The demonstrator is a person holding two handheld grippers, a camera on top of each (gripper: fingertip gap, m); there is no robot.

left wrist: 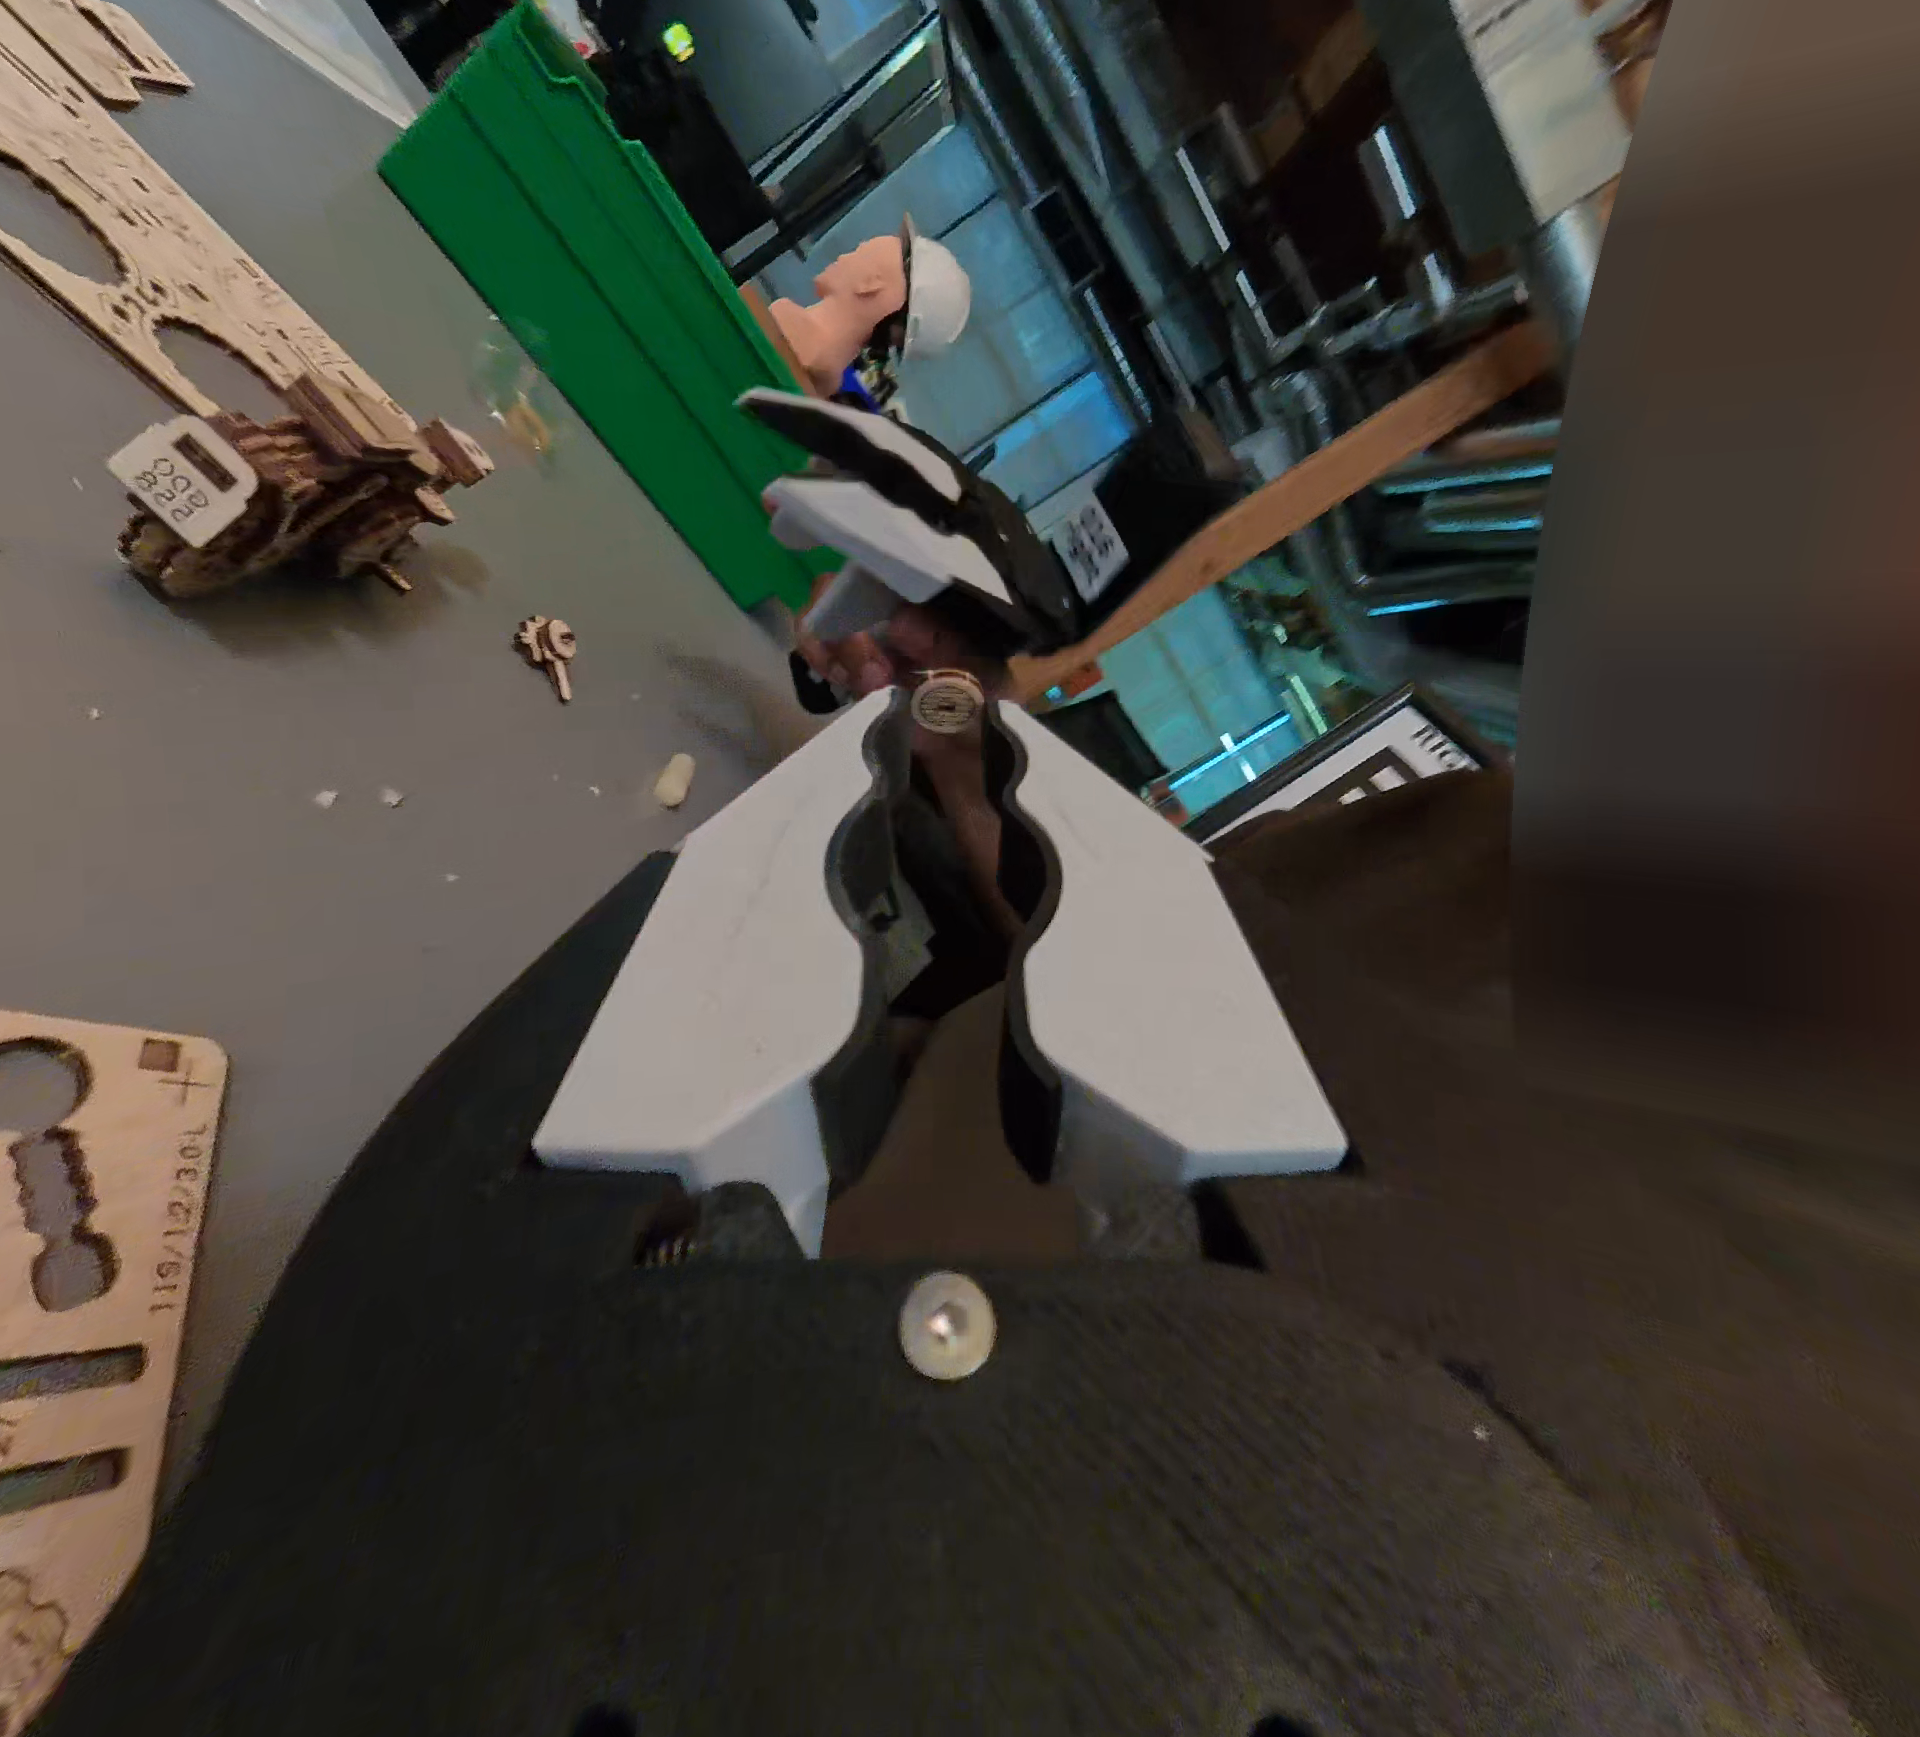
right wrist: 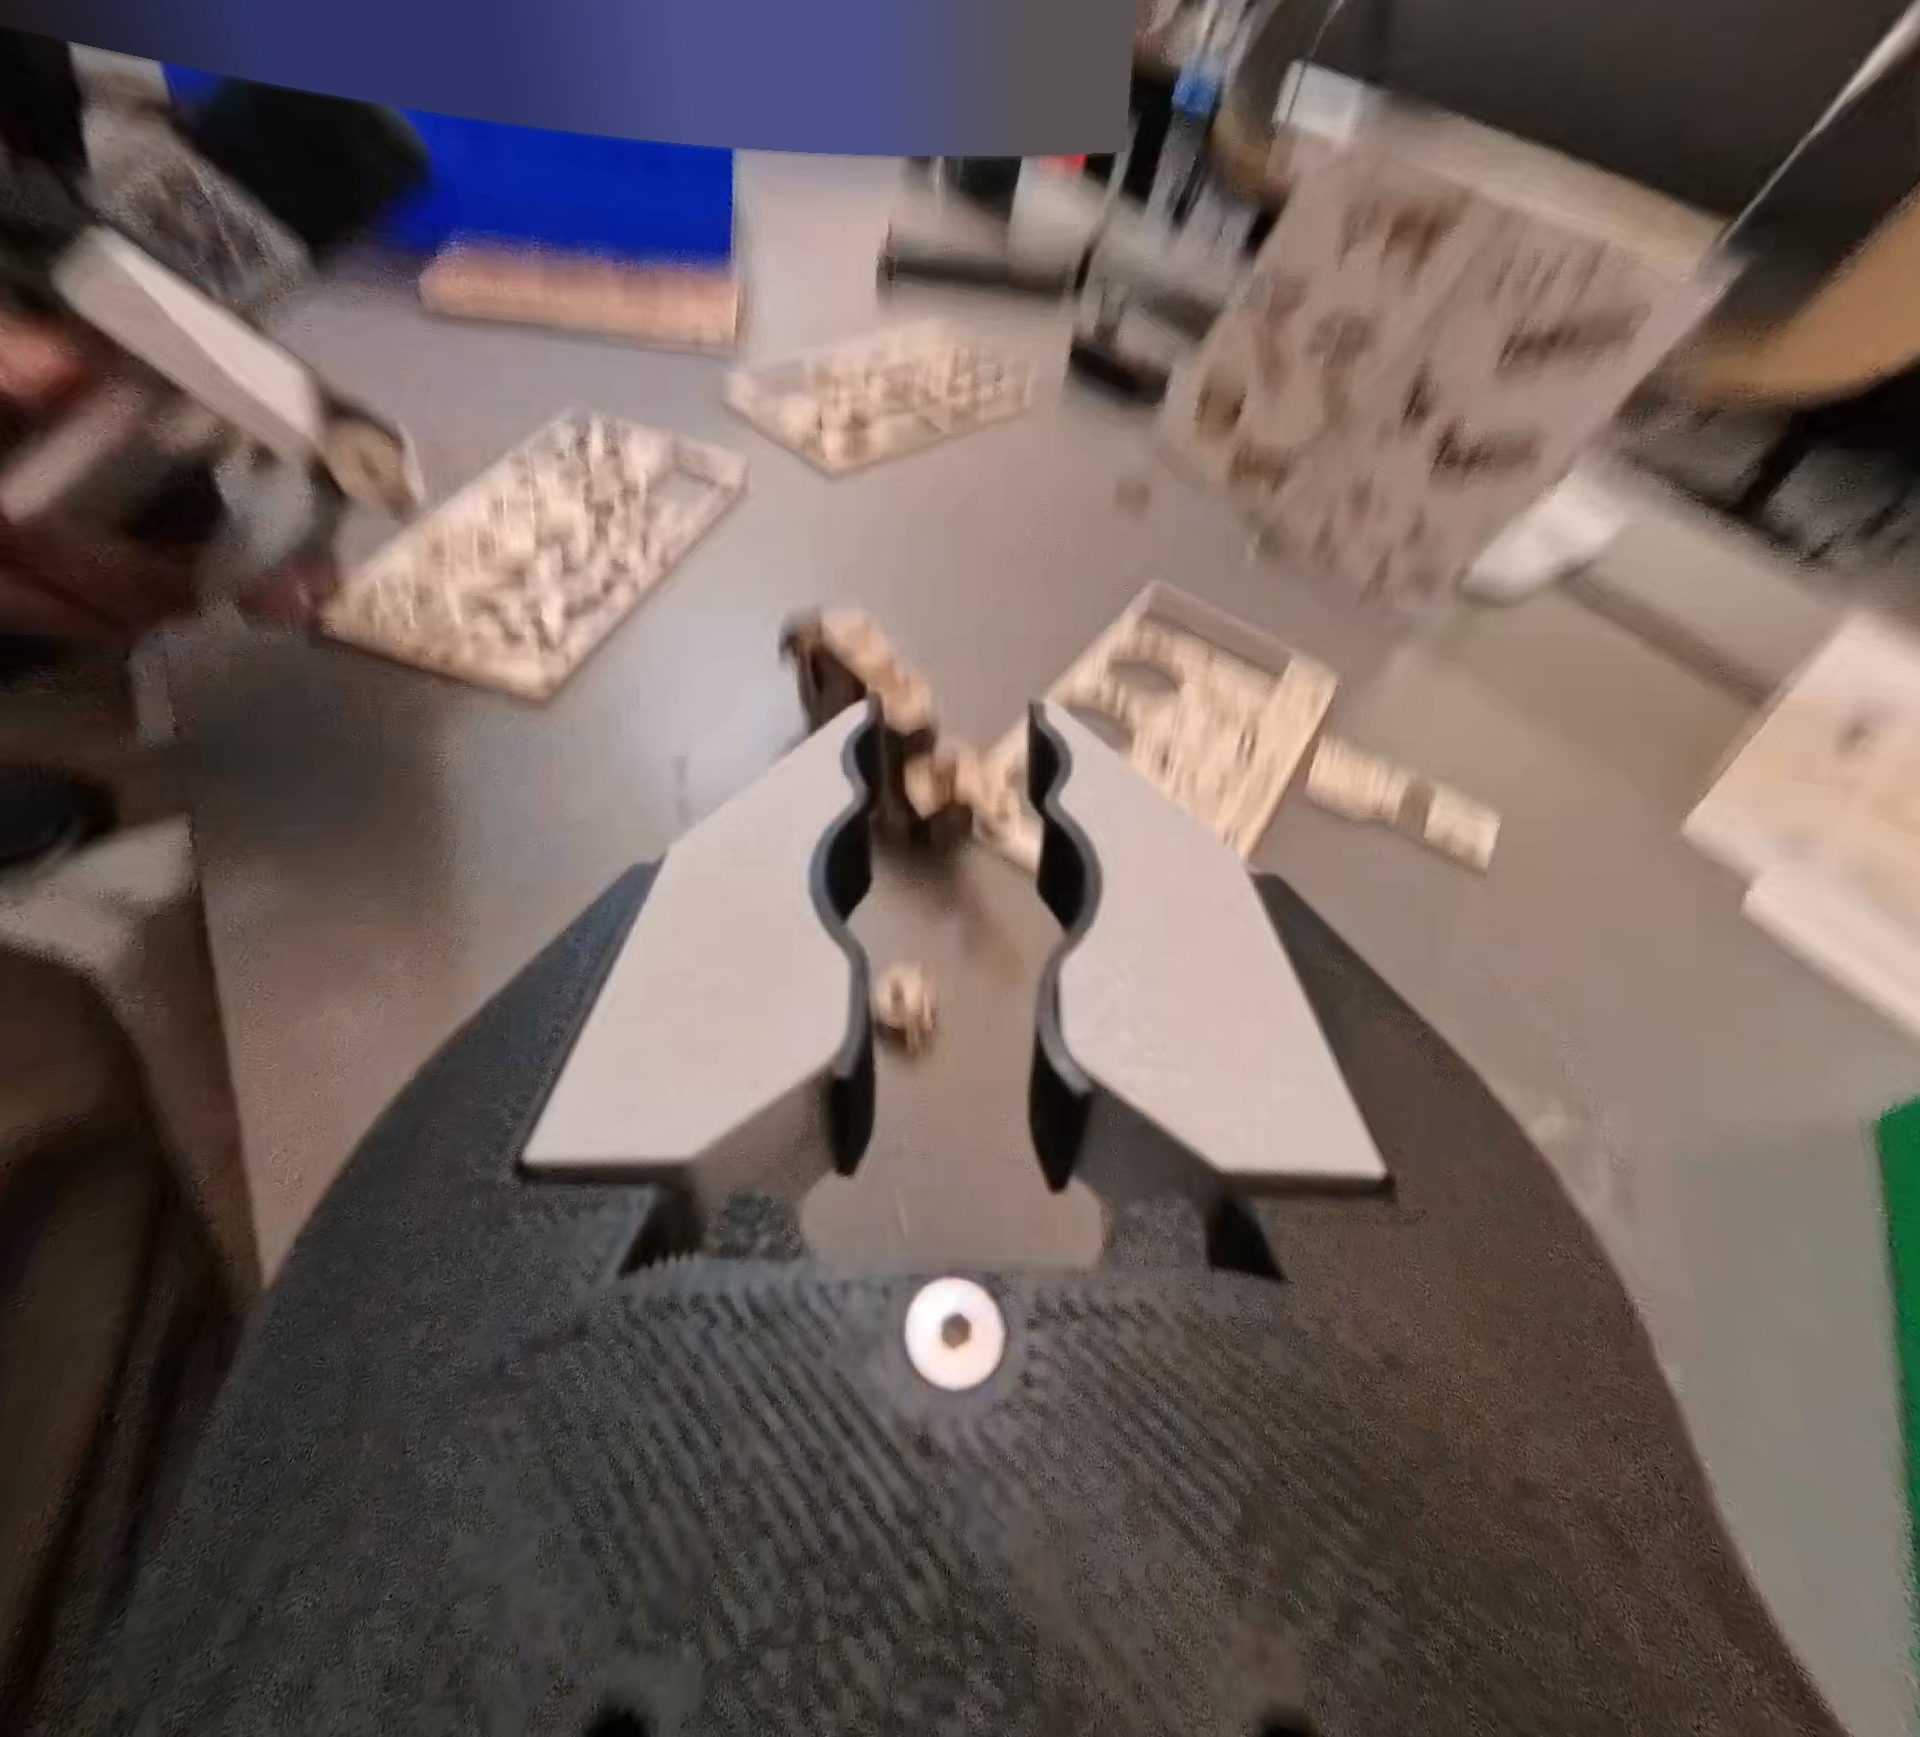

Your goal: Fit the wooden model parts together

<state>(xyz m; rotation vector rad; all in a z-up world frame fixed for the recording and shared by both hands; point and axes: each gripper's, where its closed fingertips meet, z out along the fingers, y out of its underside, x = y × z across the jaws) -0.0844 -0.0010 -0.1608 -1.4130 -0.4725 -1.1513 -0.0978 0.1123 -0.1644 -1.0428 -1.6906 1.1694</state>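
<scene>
In the left wrist view my left gripper [left wrist: 943, 713] is shut on a small round wooden disc [left wrist: 943, 706], pinched at the fingertips and held above the grey table [left wrist: 312, 856]. The partly built dark wooden model [left wrist: 291, 503] sits on the table far to the left, with a small loose wooden part [left wrist: 548, 645] nearer. The right gripper [left wrist: 873, 492] shows just beyond my left fingertips. The right wrist view is blurred: my right gripper [right wrist: 951, 731] is open, with the wooden model [right wrist: 883, 731] just past its tips and a small wooden part [right wrist: 906, 1001] on the table between its fingers.
Cut-out wooden sheets lie on the table [left wrist: 135, 233] [left wrist: 83, 1272] [right wrist: 540, 544] [right wrist: 883, 388] [right wrist: 1195, 711]. A green bin [left wrist: 582, 316] stands behind. A patterned box [right wrist: 1434, 378] stands at the right. The left gripper [right wrist: 208, 378] shows at the far left of the right wrist view. About 12 cm separates my left fingertips from my right.
</scene>
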